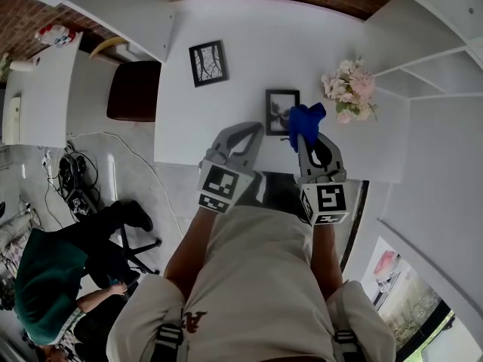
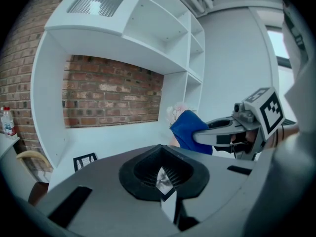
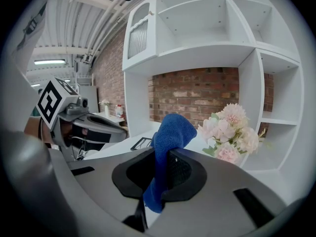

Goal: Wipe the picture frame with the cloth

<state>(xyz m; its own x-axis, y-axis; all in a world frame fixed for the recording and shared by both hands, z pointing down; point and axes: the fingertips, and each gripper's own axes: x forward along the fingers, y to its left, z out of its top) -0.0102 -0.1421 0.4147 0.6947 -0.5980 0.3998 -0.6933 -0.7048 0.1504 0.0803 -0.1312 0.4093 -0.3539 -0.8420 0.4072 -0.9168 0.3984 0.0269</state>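
A small dark picture frame (image 1: 281,110) is held up over the white desk (image 1: 249,29), near its front edge. My left gripper (image 1: 259,129) is shut on the frame's left side; in the left gripper view the frame (image 2: 164,180) shows edge-on between the jaws. My right gripper (image 1: 303,136) is shut on a blue cloth (image 1: 305,119), which bunches out past the tips at the frame's right edge. In the right gripper view the cloth (image 3: 165,147) hangs through the jaws. From the left gripper view, the cloth (image 2: 189,130) and the right gripper (image 2: 232,130) are close on the right.
A second black frame (image 1: 207,62) is at the desk's back left. Pink flowers (image 1: 349,89) are at the right, beside white shelves (image 1: 423,74). A brown chair (image 1: 136,89) is left of the desk. A person (image 1: 45,277) sits at lower left.
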